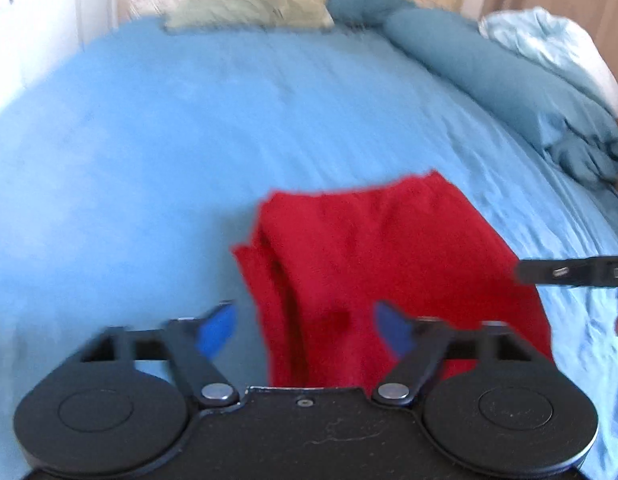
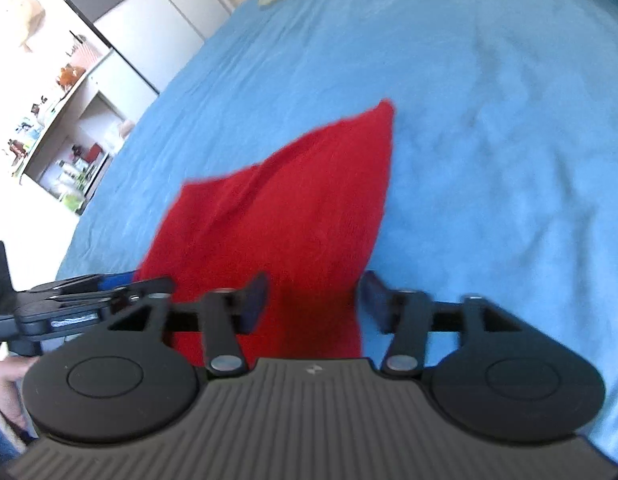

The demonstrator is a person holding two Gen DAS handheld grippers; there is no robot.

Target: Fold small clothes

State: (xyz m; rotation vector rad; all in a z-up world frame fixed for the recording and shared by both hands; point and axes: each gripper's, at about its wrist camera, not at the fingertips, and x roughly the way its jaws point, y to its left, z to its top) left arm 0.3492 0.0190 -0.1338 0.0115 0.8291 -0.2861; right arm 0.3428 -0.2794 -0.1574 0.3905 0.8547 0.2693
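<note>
A red garment (image 1: 389, 264) lies folded on the light blue bedsheet (image 1: 189, 140), and everything else is placed from it. In the left wrist view the left gripper (image 1: 307, 326) hangs just over the near edge of the red garment with its jaws spread wide; the blue fingertips (image 1: 217, 328) stand apart from the cloth and nothing is pinched between them. The right gripper (image 2: 311, 300) sits likewise over the garment's near end, jaws wide apart, its dark blue fingertips (image 2: 373, 296) on either side of the cloth without pressing on it. In the left wrist view, part of the right gripper's black body pokes in at the garment's right edge.

Beyond the garment, at the far side of the bed, lie a pale green pillow (image 1: 249, 12) and a teal duvet (image 1: 489, 68) bunched to the right, with a white-and-pale-blue bundle (image 1: 549, 40) behind it. In the right wrist view, off to the garment's left past the bed edge, stands a shelf unit (image 2: 69, 128) with small items on it. Both views are blurred, and no label or writing can be read.
</note>
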